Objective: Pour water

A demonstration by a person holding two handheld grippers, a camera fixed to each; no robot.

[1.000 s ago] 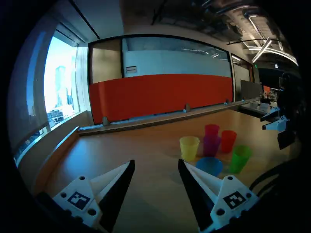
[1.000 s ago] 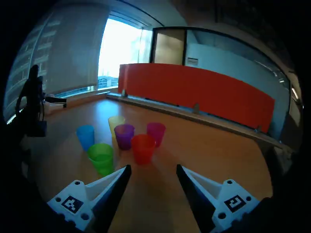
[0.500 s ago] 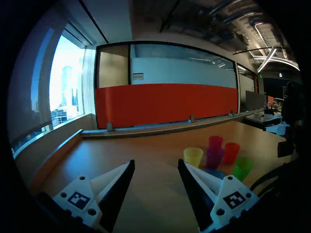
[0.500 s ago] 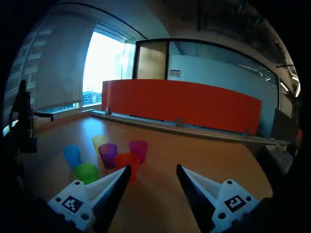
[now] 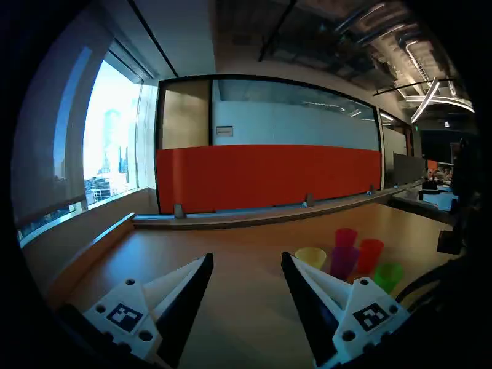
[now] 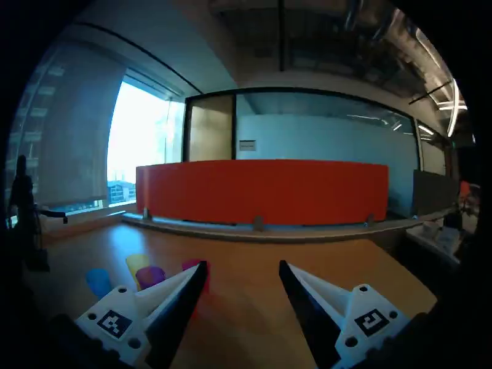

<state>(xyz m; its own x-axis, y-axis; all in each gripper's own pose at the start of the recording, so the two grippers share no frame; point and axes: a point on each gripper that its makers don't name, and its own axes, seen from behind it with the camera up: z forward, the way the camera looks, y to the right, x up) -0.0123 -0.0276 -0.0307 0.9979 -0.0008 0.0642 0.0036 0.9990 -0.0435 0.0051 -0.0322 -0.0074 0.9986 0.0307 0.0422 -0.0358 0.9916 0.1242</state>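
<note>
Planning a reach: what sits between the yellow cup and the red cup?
The purple cup, with the pink cup behind it, as the left gripper view shows.

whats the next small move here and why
Probably tip the right tool down toward the cups: it's open and empty, aimed at the red partition, while the blue cup and purple cup sit low in its view, off to one side.

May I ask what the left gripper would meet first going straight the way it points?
Probably the orange partition at the table's far edge; the way looks free till then, the cups lying off to its right.
</note>
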